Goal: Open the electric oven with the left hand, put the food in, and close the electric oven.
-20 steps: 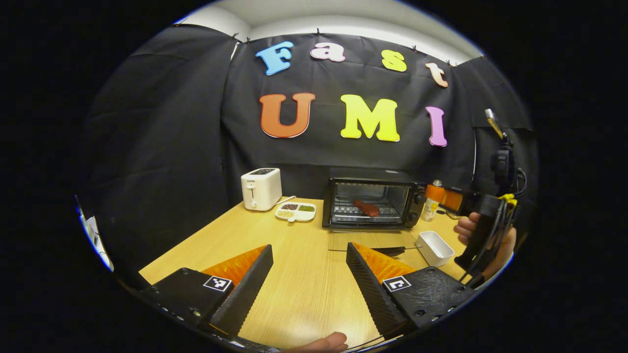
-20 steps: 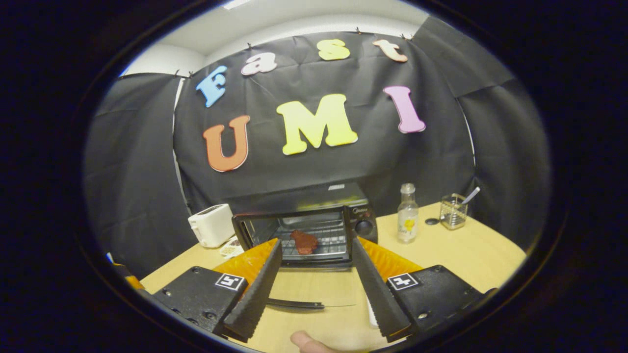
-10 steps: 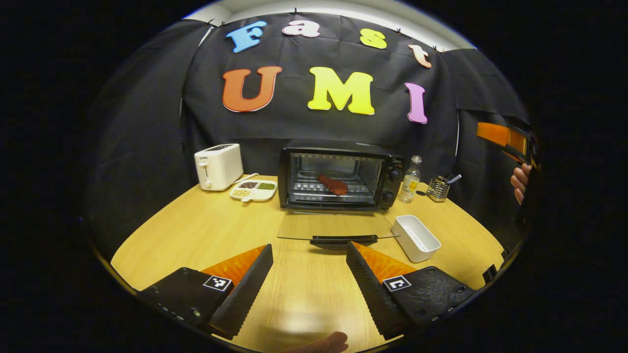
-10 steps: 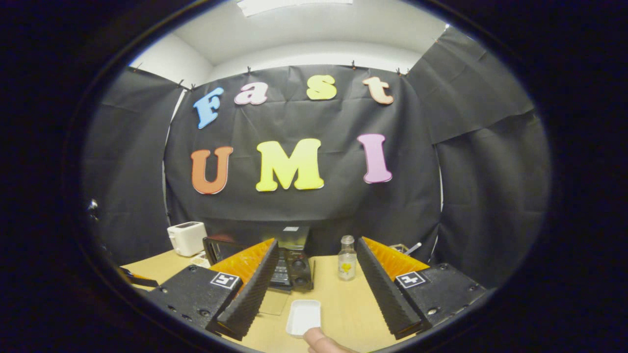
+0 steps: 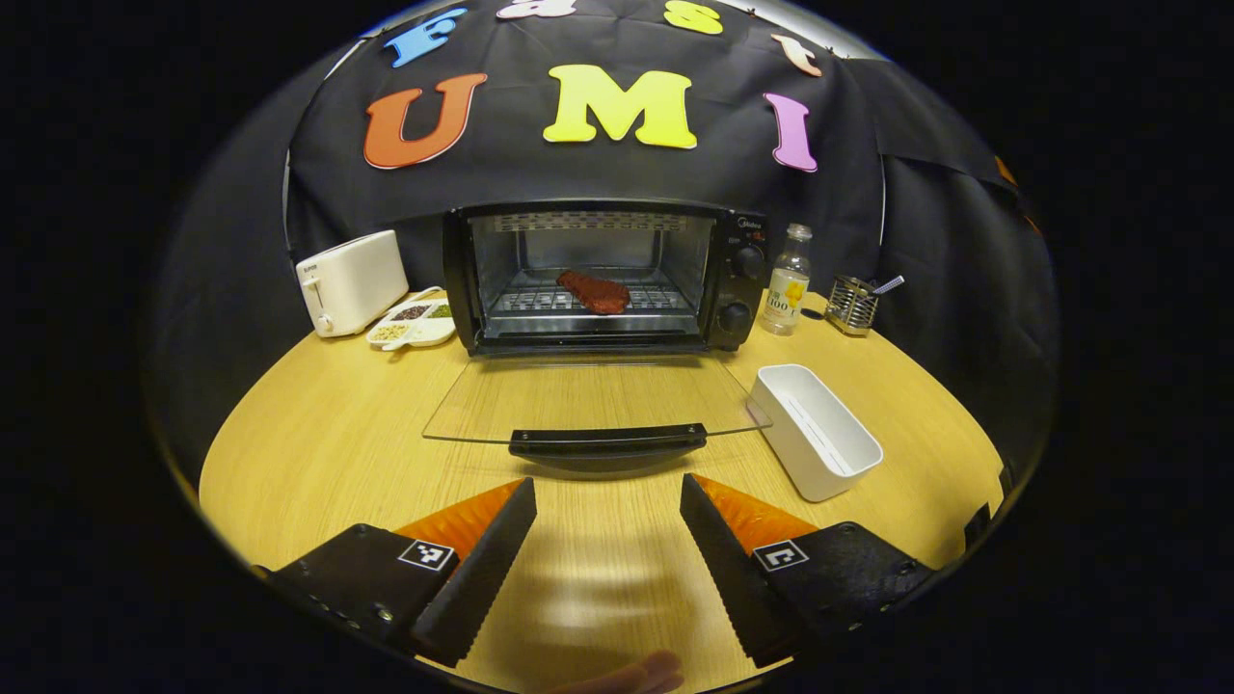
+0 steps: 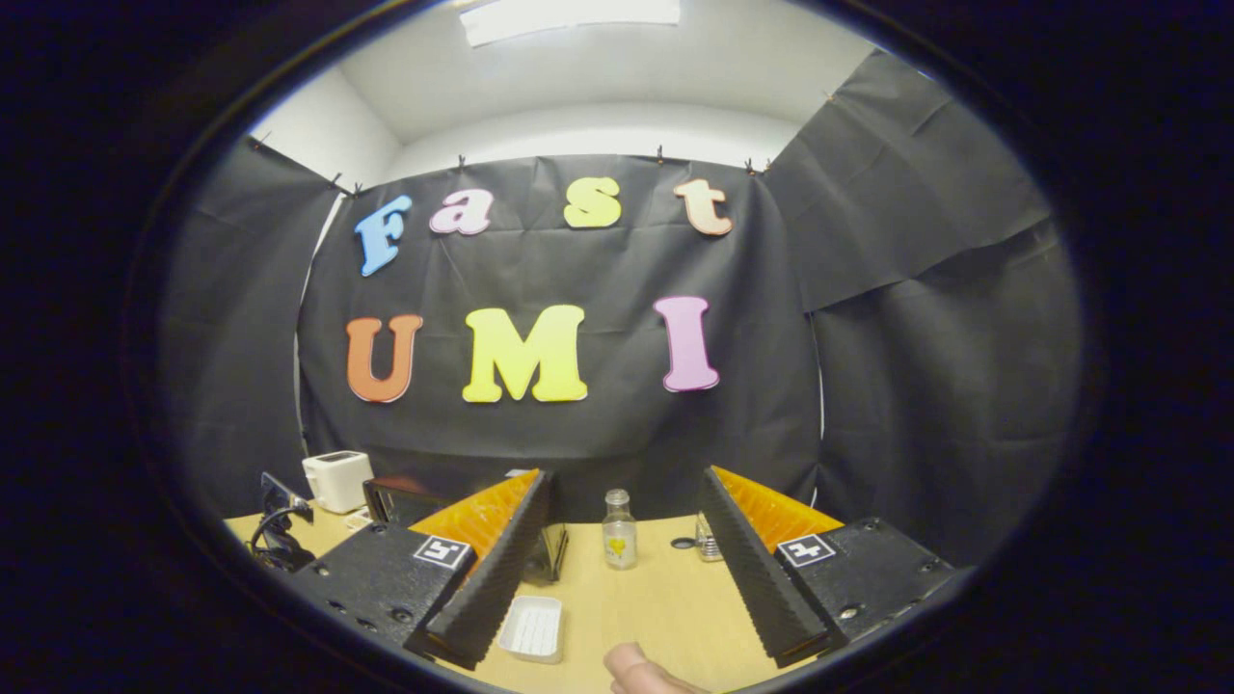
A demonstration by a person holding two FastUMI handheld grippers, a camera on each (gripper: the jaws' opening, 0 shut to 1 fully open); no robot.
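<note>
The electric oven (image 5: 598,275) now looms closer at twelve o'clock, glass door (image 5: 588,400) down flat. The food (image 5: 593,291) sits on its rack. My left gripper (image 5: 605,549), spread and empty, has neared the handle (image 5: 607,445); closing remains.
</note>
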